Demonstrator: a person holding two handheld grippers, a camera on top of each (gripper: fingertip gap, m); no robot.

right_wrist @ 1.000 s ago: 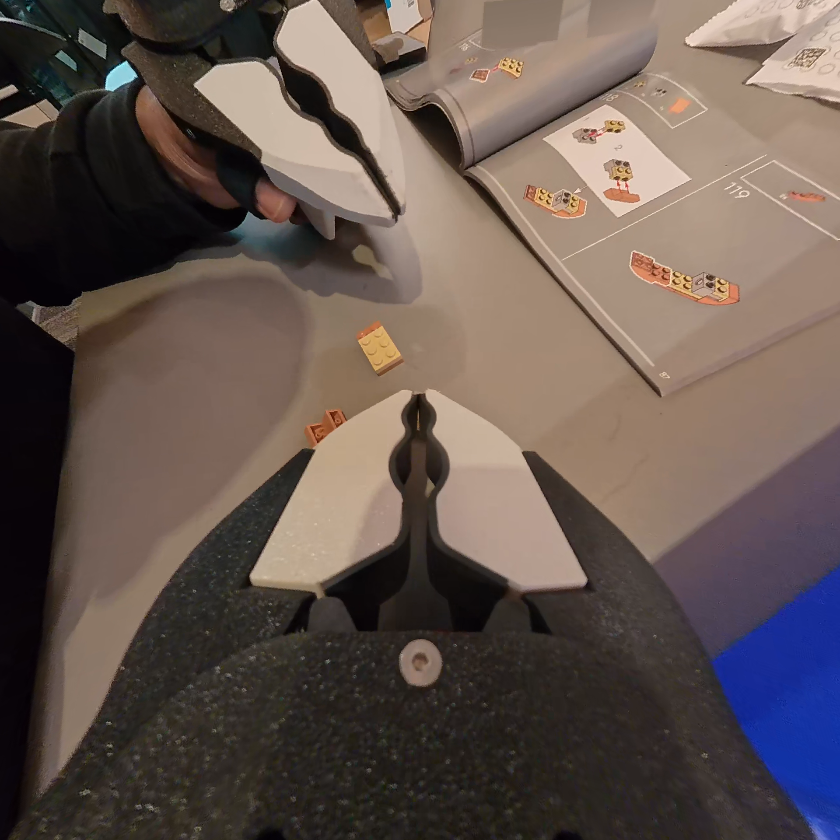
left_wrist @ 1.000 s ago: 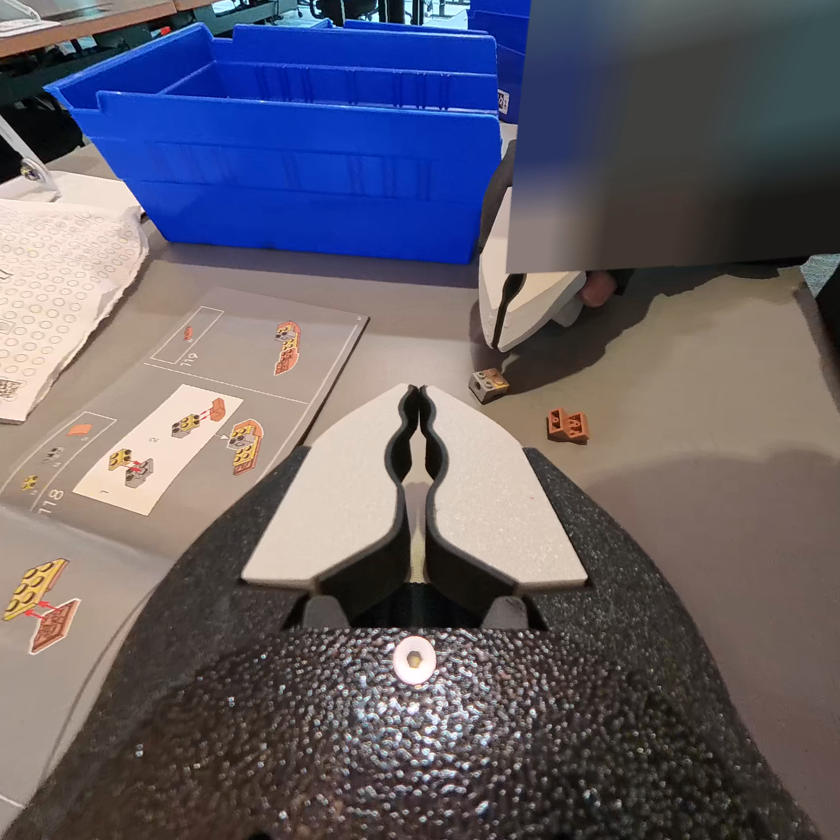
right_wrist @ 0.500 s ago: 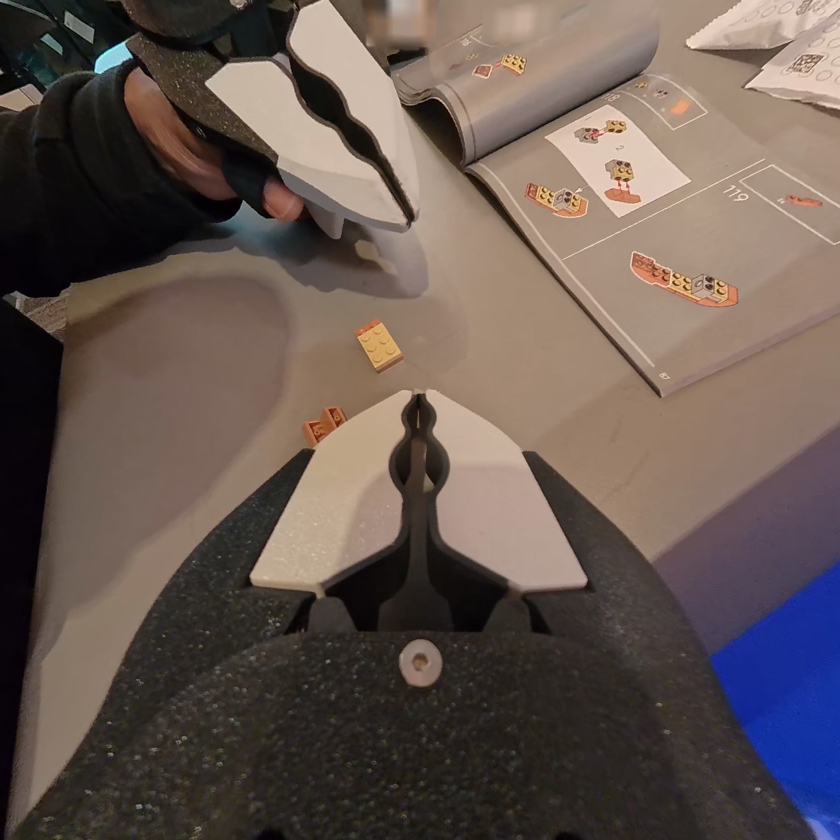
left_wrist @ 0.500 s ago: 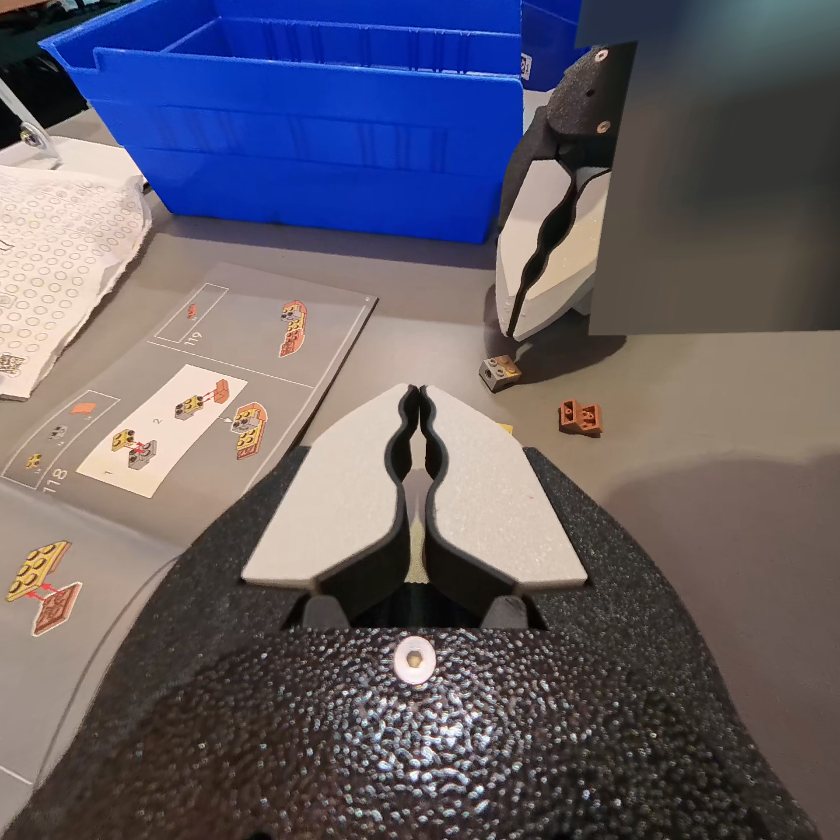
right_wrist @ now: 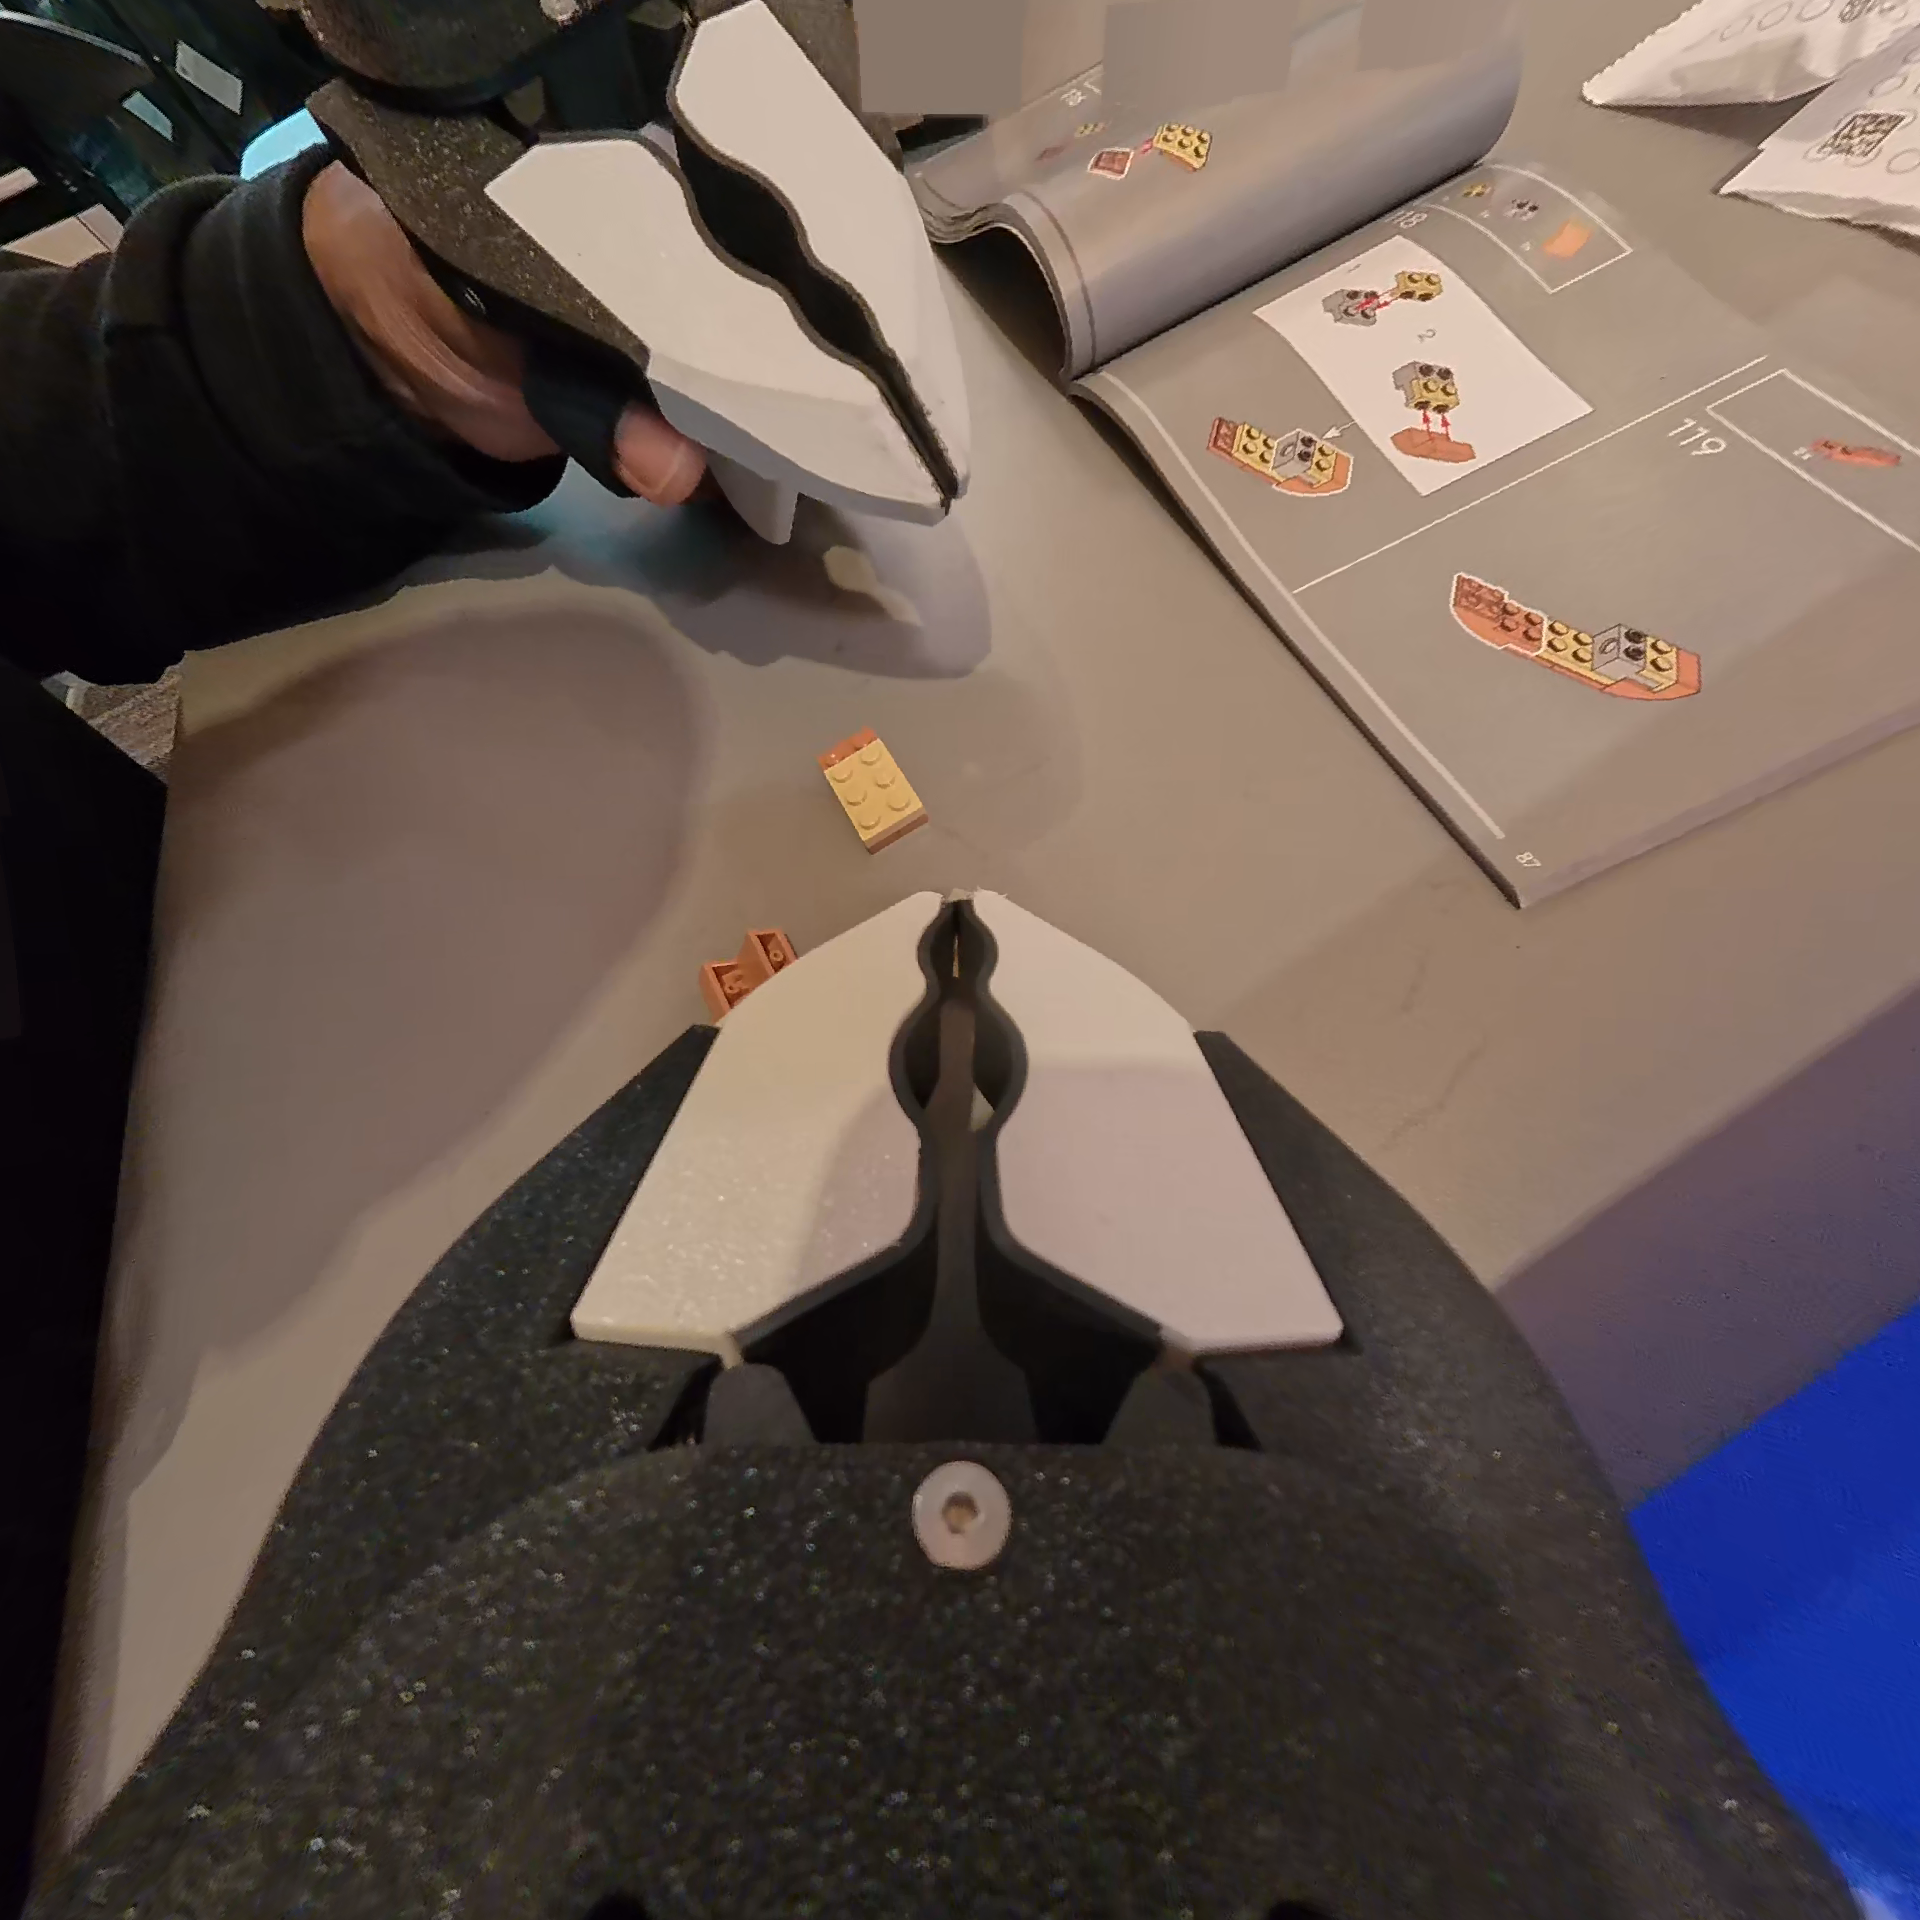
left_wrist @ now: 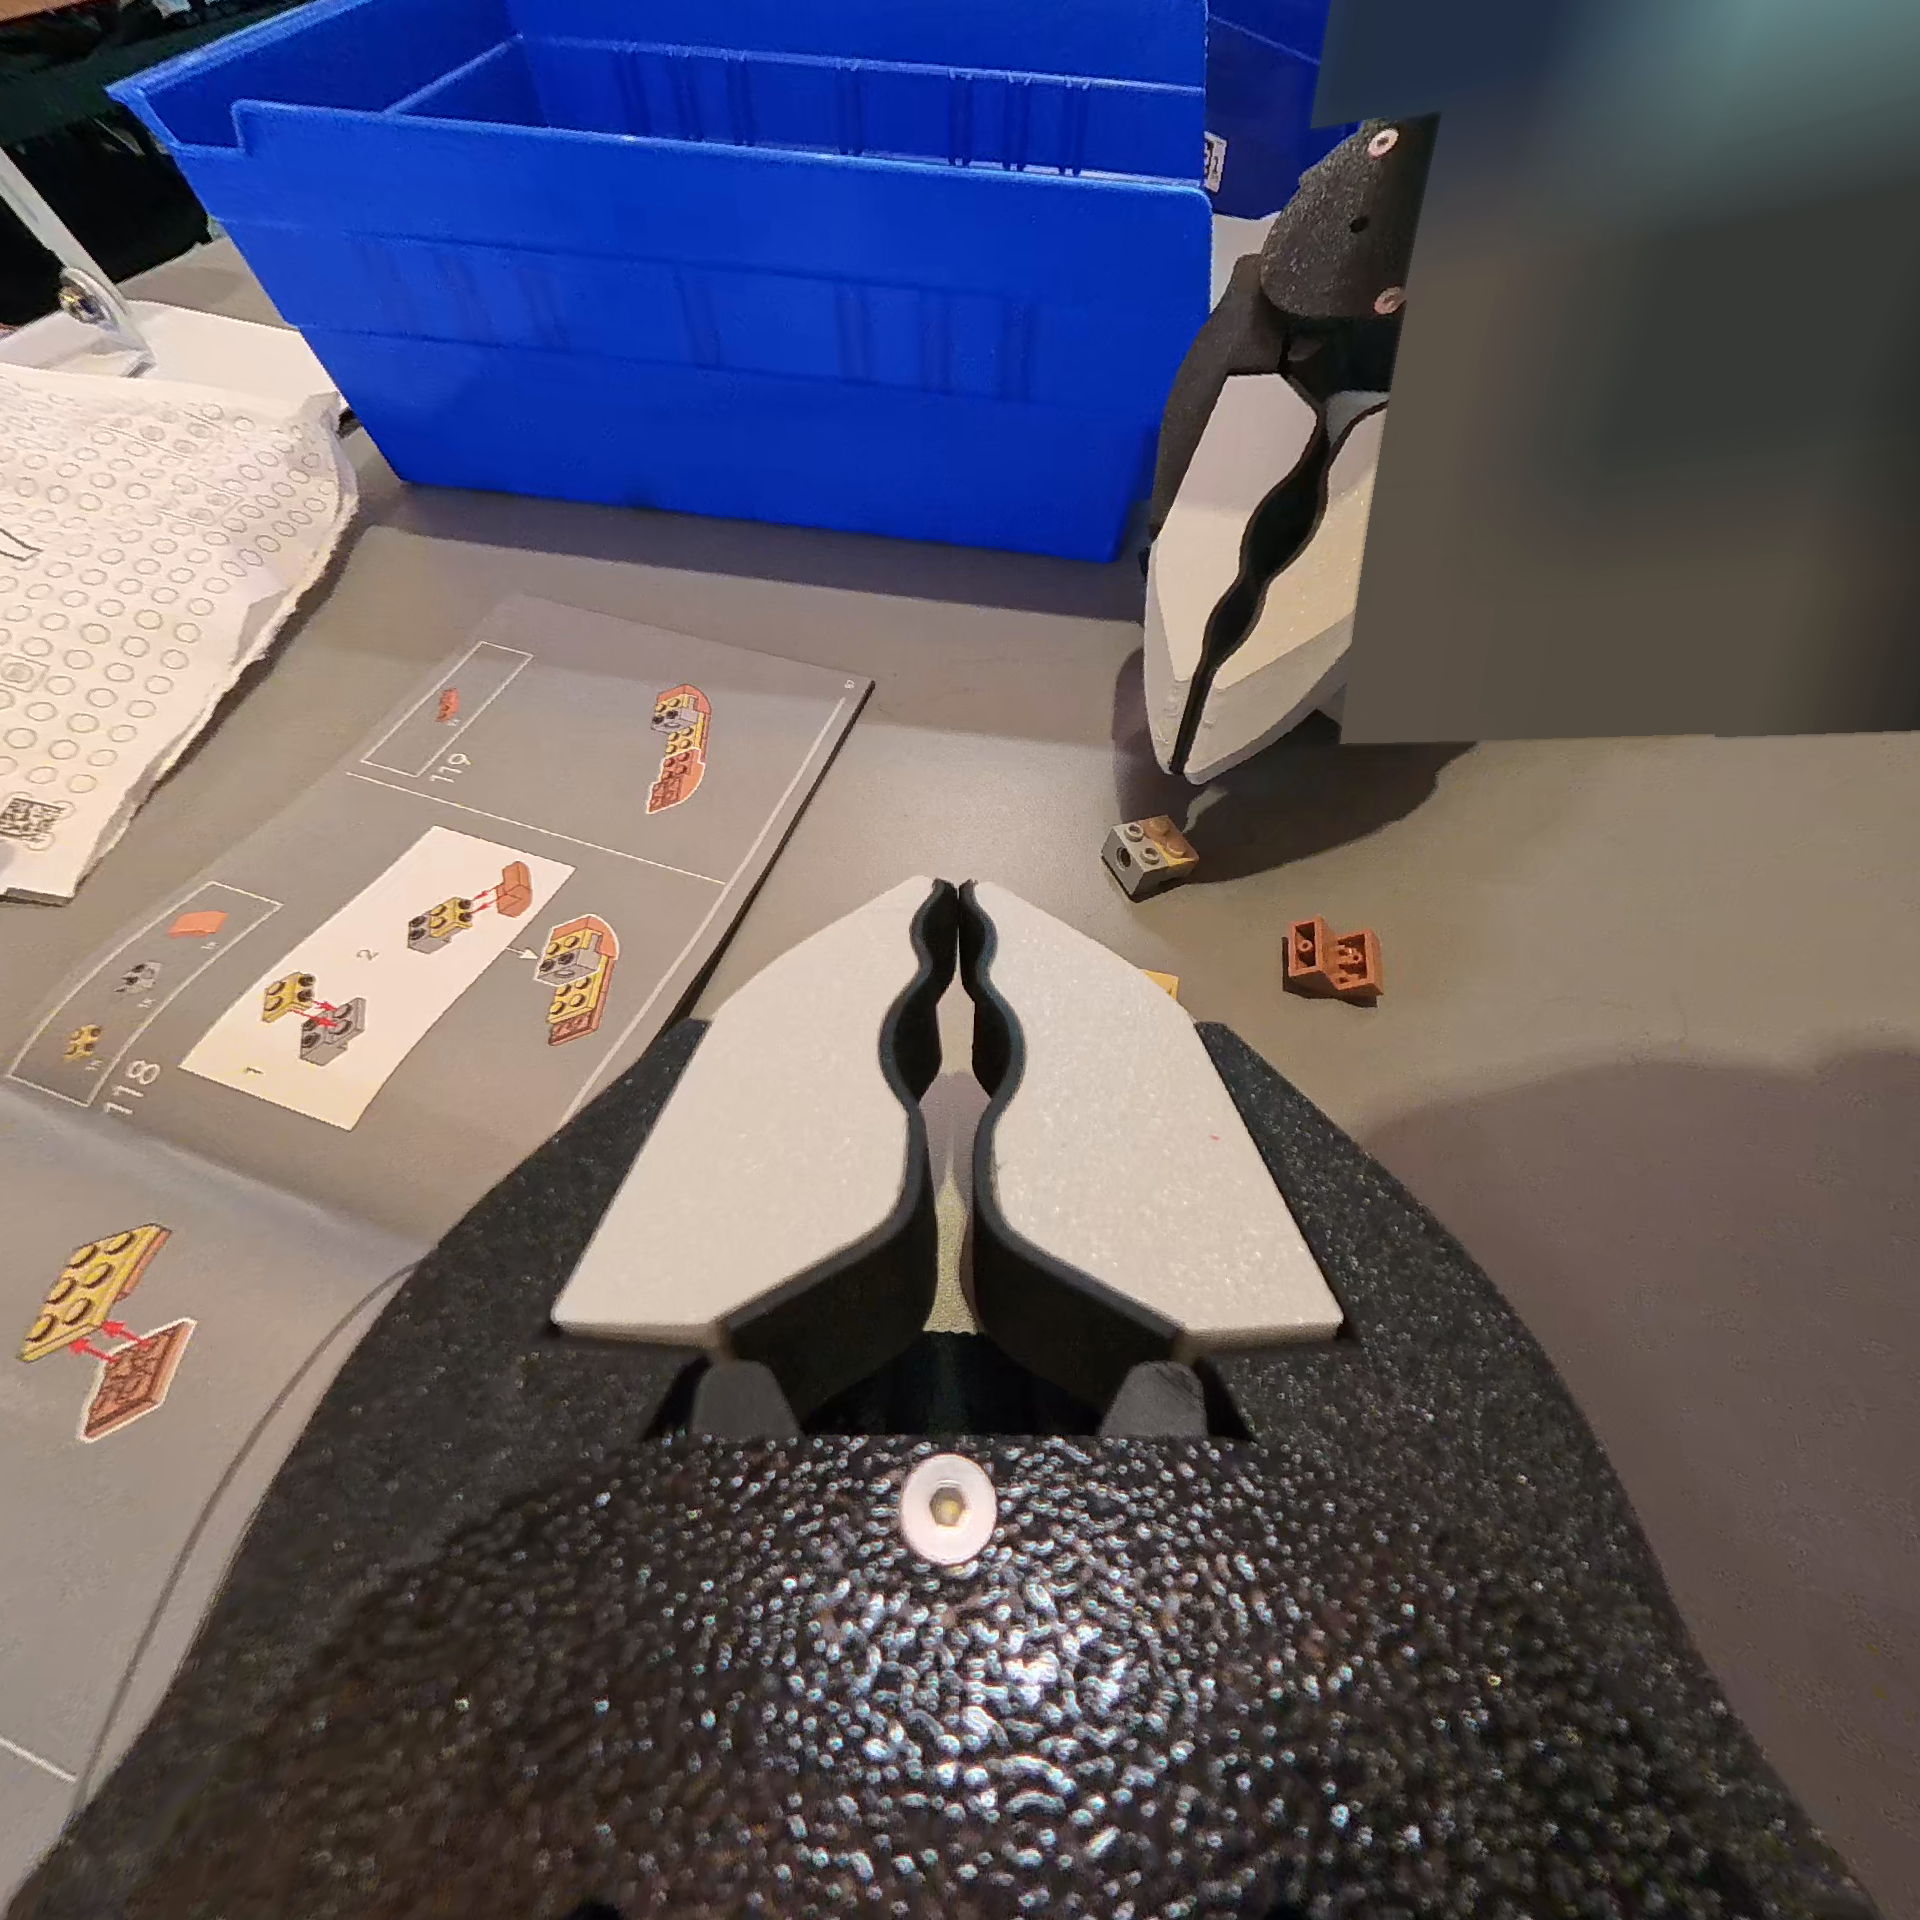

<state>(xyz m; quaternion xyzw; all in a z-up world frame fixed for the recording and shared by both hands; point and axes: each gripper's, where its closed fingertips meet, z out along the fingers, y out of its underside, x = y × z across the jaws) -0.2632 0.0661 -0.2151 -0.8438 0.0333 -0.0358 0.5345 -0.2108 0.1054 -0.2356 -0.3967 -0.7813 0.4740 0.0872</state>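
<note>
My left gripper (left_wrist: 956, 888) is shut, its tips meeting with nothing between them, over the grey table (left_wrist: 1558, 1039). A tan plate on a brown plate (right_wrist: 873, 790) lies just under and ahead of it; only a tan corner (left_wrist: 1164, 982) shows in the left wrist view. My right gripper (right_wrist: 961, 899) is shut too and hangs tip-down (left_wrist: 1184, 769) just above a small grey-and-tan brick assembly (left_wrist: 1148, 854). A brown brick (left_wrist: 1333, 958) lies to the right; it also shows beside my right fingers (right_wrist: 743, 971). The left gripper (right_wrist: 951, 488) shows held by a gloved hand (right_wrist: 436, 343).
An open instruction booklet (left_wrist: 499, 883) lies on the left of the table, also in the right wrist view (right_wrist: 1455, 540). Blue bins (left_wrist: 727, 312) stand behind it. A white paper bag (left_wrist: 135, 582) lies at the far left. A bin's blue edge (right_wrist: 1787, 1558) is near my right gripper. It is some 5 cm from my right tips to the brown brick (left_wrist: 1333, 958). It is also in sight in the right wrist view (right_wrist: 746, 957).
My right gripper has risen from close beside the grey-and-tan assembly and now stands more upright above it. My left gripper has moved a little forward. Both stayed shut.
</note>
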